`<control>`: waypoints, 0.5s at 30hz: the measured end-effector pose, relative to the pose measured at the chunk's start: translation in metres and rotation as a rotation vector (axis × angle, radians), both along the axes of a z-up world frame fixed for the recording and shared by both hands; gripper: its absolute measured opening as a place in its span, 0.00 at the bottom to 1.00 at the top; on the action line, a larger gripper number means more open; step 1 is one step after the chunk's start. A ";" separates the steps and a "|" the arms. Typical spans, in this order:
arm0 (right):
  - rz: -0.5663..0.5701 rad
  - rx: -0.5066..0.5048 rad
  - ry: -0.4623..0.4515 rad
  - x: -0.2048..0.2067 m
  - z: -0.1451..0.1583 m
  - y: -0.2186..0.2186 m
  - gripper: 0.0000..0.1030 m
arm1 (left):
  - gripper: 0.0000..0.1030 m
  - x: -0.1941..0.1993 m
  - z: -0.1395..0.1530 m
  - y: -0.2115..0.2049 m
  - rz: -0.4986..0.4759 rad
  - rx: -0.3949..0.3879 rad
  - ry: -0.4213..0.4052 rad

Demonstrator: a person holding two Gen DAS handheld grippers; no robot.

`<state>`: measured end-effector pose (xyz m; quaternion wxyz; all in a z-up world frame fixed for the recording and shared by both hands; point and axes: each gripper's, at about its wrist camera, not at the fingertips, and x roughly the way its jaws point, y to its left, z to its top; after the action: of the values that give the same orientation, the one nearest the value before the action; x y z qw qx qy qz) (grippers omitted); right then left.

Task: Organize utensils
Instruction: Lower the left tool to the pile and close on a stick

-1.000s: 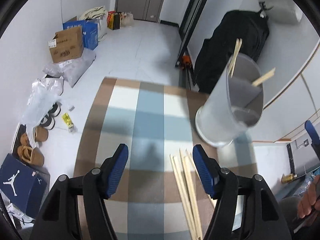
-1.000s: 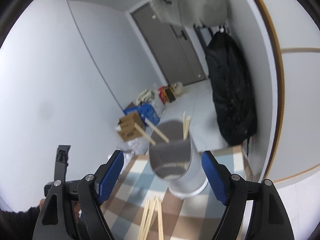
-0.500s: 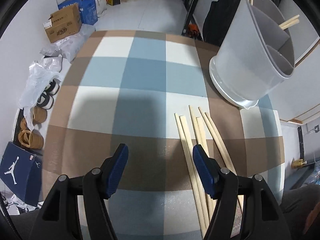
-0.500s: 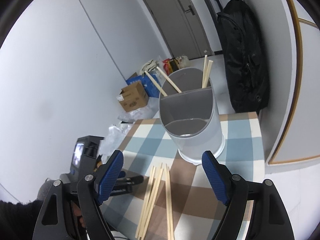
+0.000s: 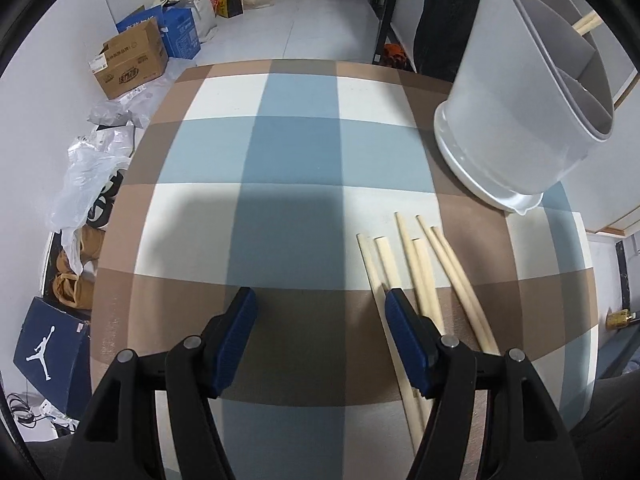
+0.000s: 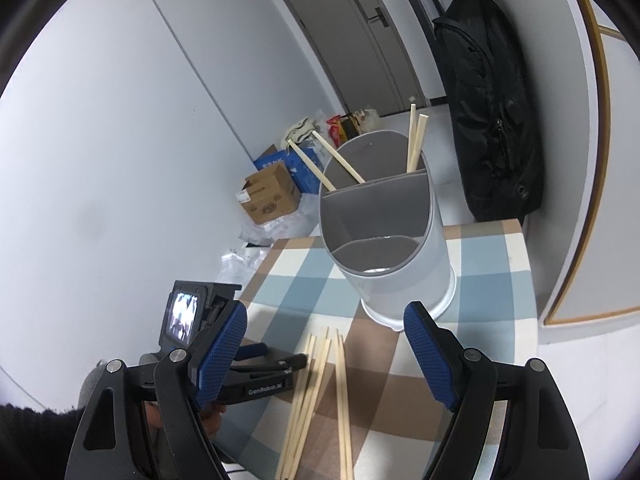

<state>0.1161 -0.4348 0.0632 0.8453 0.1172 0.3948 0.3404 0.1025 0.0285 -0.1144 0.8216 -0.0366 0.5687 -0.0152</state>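
Checked tablecloth before grey door.

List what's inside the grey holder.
The holder has divided compartments. The back one holds four chopsticks, two leaning left and two right. The nearer compartments look empty, though their bottoms are mostly hidden.

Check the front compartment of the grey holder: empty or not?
Empty, as far as shown: the holder's front compartment holds no chopsticks; those stand in the back.

White walls, pale tiled floor, grey door; cardboard box, bags against the wall; black bag hanging right; checked table.
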 end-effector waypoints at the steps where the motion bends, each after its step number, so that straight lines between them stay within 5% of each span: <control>1: 0.001 0.001 0.002 0.001 0.000 0.000 0.78 | 0.60 0.001 -0.001 0.000 0.005 0.000 0.004; 15: 0.004 0.009 0.004 0.002 -0.001 0.003 0.78 | 0.60 0.023 -0.006 0.003 0.072 -0.006 0.050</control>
<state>0.1185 -0.4315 0.0624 0.8432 0.1209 0.3954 0.3437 0.1259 0.0311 -0.1208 0.8071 -0.0601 0.5873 0.0137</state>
